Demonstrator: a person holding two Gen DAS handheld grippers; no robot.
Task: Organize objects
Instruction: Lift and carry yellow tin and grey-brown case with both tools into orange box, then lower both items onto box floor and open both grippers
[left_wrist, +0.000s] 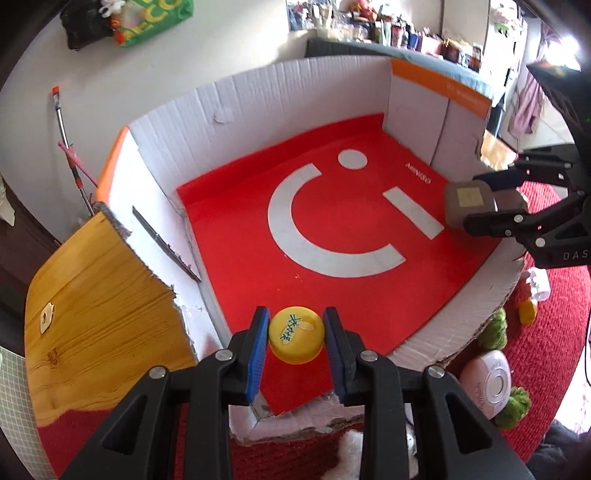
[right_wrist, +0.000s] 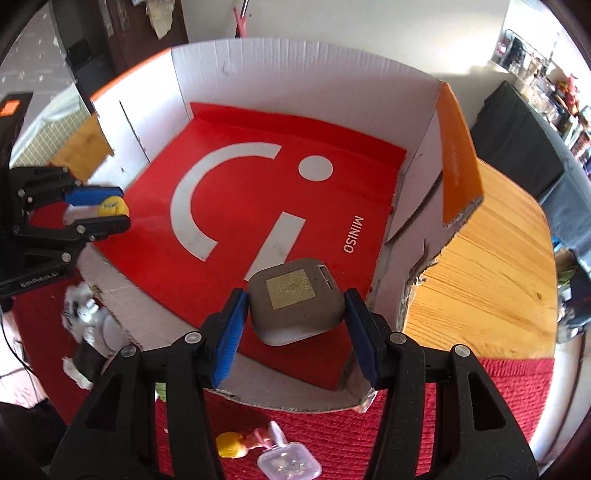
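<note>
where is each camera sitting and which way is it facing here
Left wrist: rides the left gripper, looking forward and down into the cardboard box from its near-left corner; own blue-padded fingers pinch a yellow cap; the right gripper shows at right.
Right wrist: rides the right gripper, looking into the same box from its near-right corner; own fingers flank a grey case; the left gripper shows at left.
Shared: box, red Miniso bag, cap, case, both grippers.
</note>
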